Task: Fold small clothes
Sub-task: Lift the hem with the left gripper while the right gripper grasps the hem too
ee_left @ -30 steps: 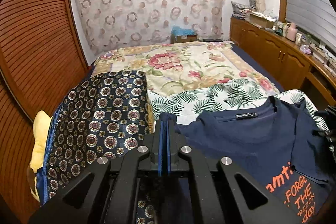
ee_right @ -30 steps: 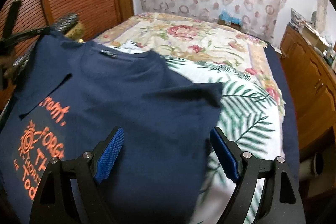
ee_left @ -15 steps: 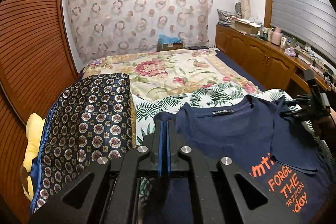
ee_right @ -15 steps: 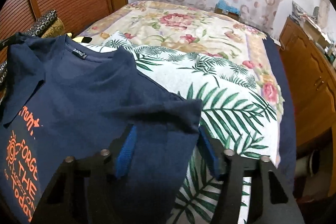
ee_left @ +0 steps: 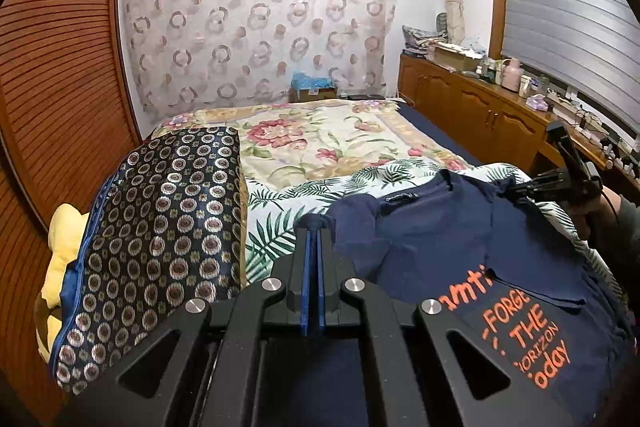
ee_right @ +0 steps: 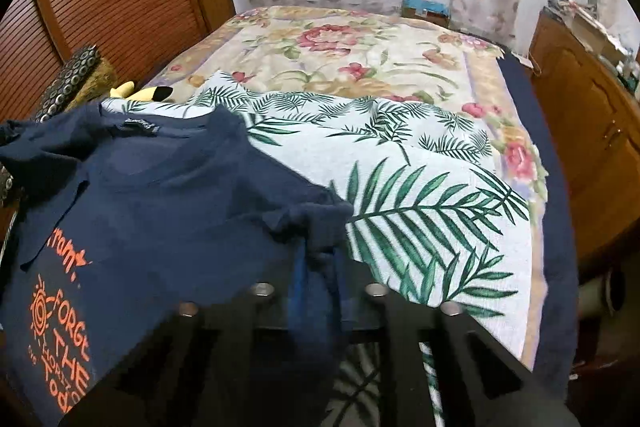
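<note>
A navy T-shirt with orange lettering lies front up on the palm-leaf sheet at the near end of the bed. My left gripper is shut, with the shirt's left sleeve edge caught at its tips and navy cloth hanging under it. In the right wrist view the T-shirt fills the lower left. My right gripper, blurred, is closing its jaws on the bunched right sleeve, and the pads press the cloth. The left wrist view shows the right gripper at that sleeve, held by a hand.
A dark circle-patterned blanket and a yellow plush toy lie along the bed's left side by the louvred wardrobe doors. The floral bedspread covers the far half. Wooden cabinets with clutter line the right wall.
The right jaws went from wide open to closed on the sleeve, which is now bunched. The left gripper drew back with its sleeve, and the shirt sits further right in its view.
</note>
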Demonstrator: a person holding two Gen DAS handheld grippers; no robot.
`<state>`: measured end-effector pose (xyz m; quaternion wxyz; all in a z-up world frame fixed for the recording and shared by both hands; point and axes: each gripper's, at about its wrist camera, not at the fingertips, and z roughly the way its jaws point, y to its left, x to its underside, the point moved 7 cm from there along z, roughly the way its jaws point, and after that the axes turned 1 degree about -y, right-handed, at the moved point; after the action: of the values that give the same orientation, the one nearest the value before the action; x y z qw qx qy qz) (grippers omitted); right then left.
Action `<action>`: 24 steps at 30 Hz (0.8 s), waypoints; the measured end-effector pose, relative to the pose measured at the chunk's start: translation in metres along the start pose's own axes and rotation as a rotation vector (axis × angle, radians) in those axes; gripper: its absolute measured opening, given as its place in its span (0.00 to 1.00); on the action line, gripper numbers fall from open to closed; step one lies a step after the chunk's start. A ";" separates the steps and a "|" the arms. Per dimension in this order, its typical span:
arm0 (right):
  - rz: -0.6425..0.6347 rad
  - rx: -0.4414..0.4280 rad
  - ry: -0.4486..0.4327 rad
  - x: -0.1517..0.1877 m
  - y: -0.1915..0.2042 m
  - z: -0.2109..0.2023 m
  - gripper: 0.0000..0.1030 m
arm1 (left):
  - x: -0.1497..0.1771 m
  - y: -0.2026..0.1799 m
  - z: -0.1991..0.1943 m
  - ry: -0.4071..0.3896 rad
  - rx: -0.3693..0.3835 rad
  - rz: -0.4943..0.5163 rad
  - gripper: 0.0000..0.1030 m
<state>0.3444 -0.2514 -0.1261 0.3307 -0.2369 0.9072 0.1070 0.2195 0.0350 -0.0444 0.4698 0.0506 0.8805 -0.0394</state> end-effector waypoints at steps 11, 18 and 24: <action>-0.048 -0.038 -0.264 0.031 0.045 -0.132 0.06 | 0.018 -0.001 -0.081 -0.084 -0.003 -0.007 0.03; -0.100 -0.018 -0.327 0.105 0.074 -0.196 0.06 | 0.043 0.008 -0.134 -0.104 -0.013 -0.026 0.03; -0.075 -0.027 -0.338 0.155 0.080 -0.240 0.06 | 0.067 0.010 -0.164 -0.092 0.003 -0.038 0.03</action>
<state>0.0694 -0.3222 -0.0420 0.4790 -0.2535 0.8278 0.1453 0.0485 0.0675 -0.0095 0.5089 0.0328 0.8587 -0.0518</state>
